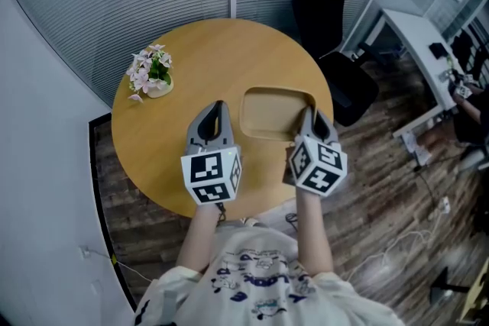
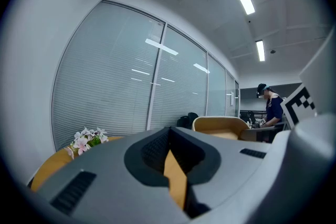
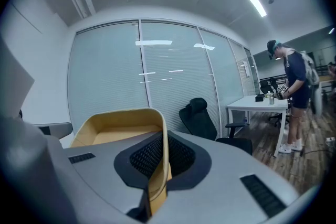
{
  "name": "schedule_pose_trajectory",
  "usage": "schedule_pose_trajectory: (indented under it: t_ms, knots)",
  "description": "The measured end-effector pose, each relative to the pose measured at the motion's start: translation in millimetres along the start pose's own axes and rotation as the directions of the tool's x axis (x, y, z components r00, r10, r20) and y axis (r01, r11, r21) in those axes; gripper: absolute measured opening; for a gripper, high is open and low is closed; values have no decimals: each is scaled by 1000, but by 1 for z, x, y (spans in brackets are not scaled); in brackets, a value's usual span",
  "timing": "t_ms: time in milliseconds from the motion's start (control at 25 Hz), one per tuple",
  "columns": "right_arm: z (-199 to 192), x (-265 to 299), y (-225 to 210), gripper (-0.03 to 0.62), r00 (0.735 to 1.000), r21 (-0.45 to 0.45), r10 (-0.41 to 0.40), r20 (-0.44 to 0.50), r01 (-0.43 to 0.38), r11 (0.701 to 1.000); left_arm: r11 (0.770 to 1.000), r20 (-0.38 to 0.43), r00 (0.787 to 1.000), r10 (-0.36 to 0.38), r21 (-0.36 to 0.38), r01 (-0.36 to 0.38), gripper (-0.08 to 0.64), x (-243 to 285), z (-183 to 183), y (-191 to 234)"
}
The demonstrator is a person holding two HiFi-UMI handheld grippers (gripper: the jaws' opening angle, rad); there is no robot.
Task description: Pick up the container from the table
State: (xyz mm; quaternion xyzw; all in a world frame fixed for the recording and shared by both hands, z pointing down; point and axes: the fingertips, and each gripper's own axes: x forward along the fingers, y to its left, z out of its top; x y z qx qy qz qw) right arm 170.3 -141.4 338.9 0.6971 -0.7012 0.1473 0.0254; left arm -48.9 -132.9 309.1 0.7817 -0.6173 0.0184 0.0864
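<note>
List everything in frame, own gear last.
table: 1, light wood, round, centre
container: 1, tan, on the table's right half
flower pot: 1, pink-white blooms, table's left edge
office chair: 1, black, beyond the table
desk: 1, white, far right
bystander: 1, dark top, standing by the desk
left gripper: 1, grey, over the table left of the container, jaws together, empty
right gripper: 1, grey, jaws clamped on the container's right wall

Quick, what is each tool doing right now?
Left tool: closed, holding nothing.
Right tool: closed on the container, gripping its side wall.
</note>
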Motion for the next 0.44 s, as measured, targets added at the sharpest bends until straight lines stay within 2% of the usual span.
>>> schedule_pose_trajectory:
  t_ms: [440]
  knots:
    - [-2,-6,6,9,1000,-18,6,-12,-6,1000,1000,-6,1000,2,-8,-2,3,0,-4,5]
